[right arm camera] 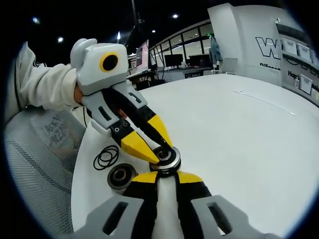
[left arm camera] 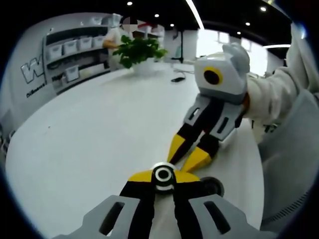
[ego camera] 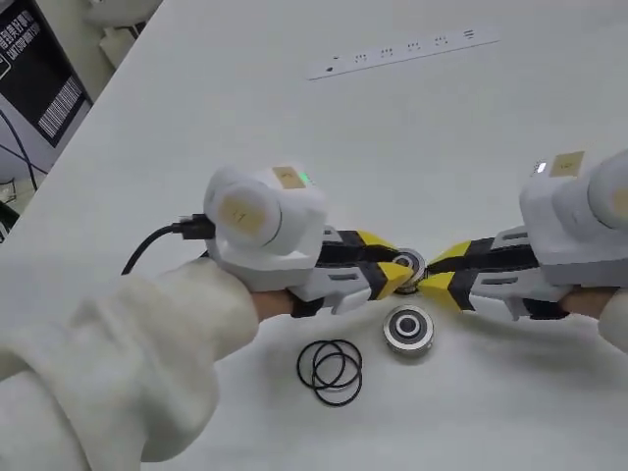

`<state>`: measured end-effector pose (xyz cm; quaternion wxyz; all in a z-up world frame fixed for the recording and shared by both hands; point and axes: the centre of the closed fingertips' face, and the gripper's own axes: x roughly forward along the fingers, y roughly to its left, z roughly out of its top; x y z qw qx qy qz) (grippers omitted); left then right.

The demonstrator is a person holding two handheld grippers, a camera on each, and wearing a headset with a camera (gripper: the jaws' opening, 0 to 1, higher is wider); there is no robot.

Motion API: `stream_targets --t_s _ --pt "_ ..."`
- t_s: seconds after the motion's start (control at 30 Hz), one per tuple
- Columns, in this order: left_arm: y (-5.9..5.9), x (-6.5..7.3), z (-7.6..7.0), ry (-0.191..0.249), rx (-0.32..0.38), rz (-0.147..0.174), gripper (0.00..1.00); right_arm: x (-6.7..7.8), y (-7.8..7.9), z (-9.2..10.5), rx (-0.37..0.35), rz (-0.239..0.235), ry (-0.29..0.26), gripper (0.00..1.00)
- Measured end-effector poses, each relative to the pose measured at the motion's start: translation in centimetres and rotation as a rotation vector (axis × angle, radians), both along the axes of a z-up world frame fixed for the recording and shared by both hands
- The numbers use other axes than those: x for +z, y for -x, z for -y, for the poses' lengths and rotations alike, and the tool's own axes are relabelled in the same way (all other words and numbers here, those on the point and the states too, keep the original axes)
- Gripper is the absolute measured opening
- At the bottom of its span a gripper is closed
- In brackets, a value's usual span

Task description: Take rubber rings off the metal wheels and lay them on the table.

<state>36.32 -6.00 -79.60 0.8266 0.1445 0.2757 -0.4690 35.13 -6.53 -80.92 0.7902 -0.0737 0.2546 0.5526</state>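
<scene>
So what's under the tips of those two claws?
A metal wheel, where the left claw and right claw meet. Their yellow tips cover part of it; the table beneath is hidden.

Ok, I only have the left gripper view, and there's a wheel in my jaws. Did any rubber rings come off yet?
Observer: Yes, black rubber rings lie overlapping on the table.
Operator: What's beside them?
Observer: A second wheel, lying flat, close to the rings but not touching.
Operator: Anything else on there?
Observer: A white power strip, farther across the table.
</scene>
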Motion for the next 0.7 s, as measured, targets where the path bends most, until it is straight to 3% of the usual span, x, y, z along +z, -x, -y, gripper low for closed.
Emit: stream_targets --t_s 0.13,0.3,0.4,0.47,0.7 --pt "0.0 0.0 0.0 0.002 0.005 -0.005 0.14 0.0 -0.6 0.4 -0.019 0.033 0.018 0.0" --pt "-0.1 -0.1 0.0 0.005 0.01 -0.01 0.14 0.0 -0.5 0.2 -0.029 0.03 0.039 0.0" --pt "-0.1 -0.1 0.0 0.003 0.008 -0.006 0.13 -0.1 -0.9 0.5 -0.12 -0.077 0.001 0.0" --pt "-0.1 -0.1 0.1 0.001 0.008 0.0 0.13 -0.2 -1.1 0.6 -0.145 -0.117 -0.018 0.0" --pt "-0.1 -0.1 0.1 0.009 0.007 0.002 0.13 -0.1 -1.2 0.8 -0.18 -0.17 -0.051 0.0"
